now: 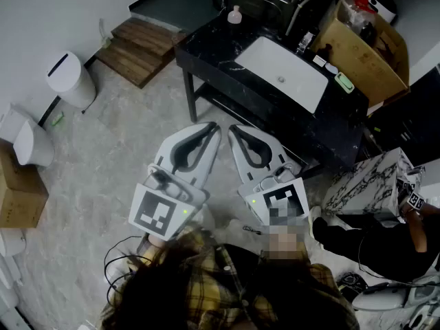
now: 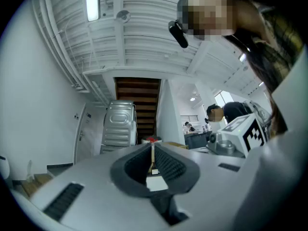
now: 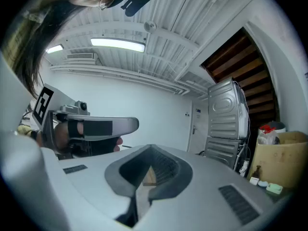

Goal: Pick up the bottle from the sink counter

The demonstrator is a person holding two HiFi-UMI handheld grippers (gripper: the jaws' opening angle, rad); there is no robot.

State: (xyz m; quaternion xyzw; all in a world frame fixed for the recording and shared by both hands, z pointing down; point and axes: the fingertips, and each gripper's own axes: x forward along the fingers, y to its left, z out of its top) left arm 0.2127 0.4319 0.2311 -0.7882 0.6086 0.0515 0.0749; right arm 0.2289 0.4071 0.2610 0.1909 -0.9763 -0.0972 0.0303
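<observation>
Jaws on your left gripper (image 2: 152, 150) are pressed together with nothing between them; those on your right gripper (image 3: 150, 149) meet at the tips as well, and they too are empty; in the head view you hold the two grippers side by side, tips close to each other, above the pale floor (image 1: 103, 163) and just short of the near edge of the black sink counter (image 1: 206, 55), both aimed toward it; the bottle (image 1: 235, 15), a small pinkish one, stands upright at the counter's far left corner, to the left of the white basin (image 1: 282, 71) and well apart from both grippers; a cardboard box (image 1: 371, 57) sits past the counter's right end; a white bin (image 1: 69, 80) and wooden steps (image 1: 141, 50) lie off to your left.
</observation>
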